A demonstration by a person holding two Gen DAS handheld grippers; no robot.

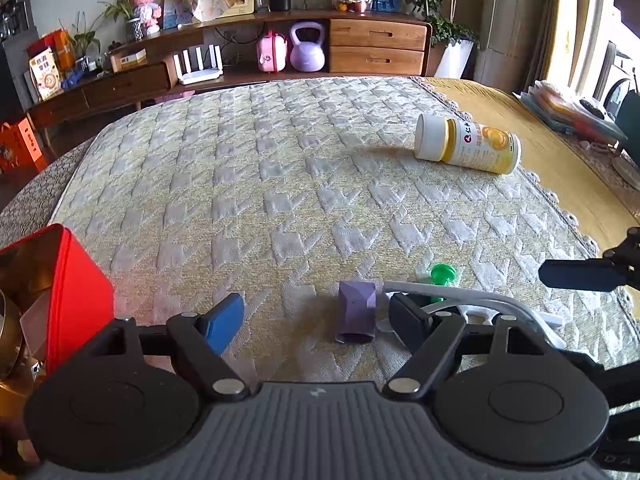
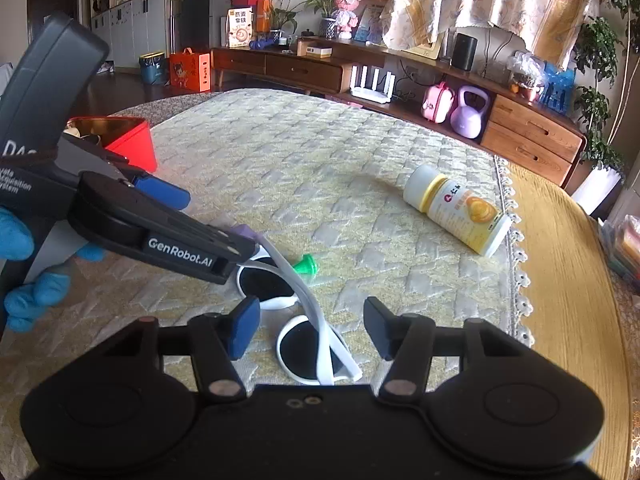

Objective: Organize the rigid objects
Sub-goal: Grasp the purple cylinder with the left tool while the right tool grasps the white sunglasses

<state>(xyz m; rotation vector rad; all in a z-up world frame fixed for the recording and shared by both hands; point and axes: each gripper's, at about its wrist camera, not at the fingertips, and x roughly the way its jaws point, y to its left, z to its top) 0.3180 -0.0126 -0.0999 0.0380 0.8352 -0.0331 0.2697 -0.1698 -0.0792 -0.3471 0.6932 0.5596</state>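
Approaching the white sunglasses (image 2: 308, 332) from two sides, both tools are seen low over the quilted cloth (image 1: 280, 184) that covers the desk. The sunglasses lie near the front edge, lenses down, with one temple arm raised and running back toward the left hand-held gripper (image 1: 320, 320). That gripper stands released, jaws wide, with a small purple block (image 1: 356, 312) between them but untouched; its right finger (image 1: 408, 324) sits just beside the raised temple. The right hand-held gripper (image 2: 310, 328) is also released, jaws partly drawn in around the nearer lens and hinge, pads not yet pressing. A green plastic piece (image 2: 306, 266) lies just behind the glasses, a yellow-labelled bottle (image 2: 460, 214) lies on its side well apart, and a red tin (image 1: 64, 288) stands open at the left. The sunglasses are judged light, stiff and slick, with thin temples that could flex or snap; hold is best taken across the frame at the hinge or bridge, not on a lens. The bottle would likely roll if nudged.
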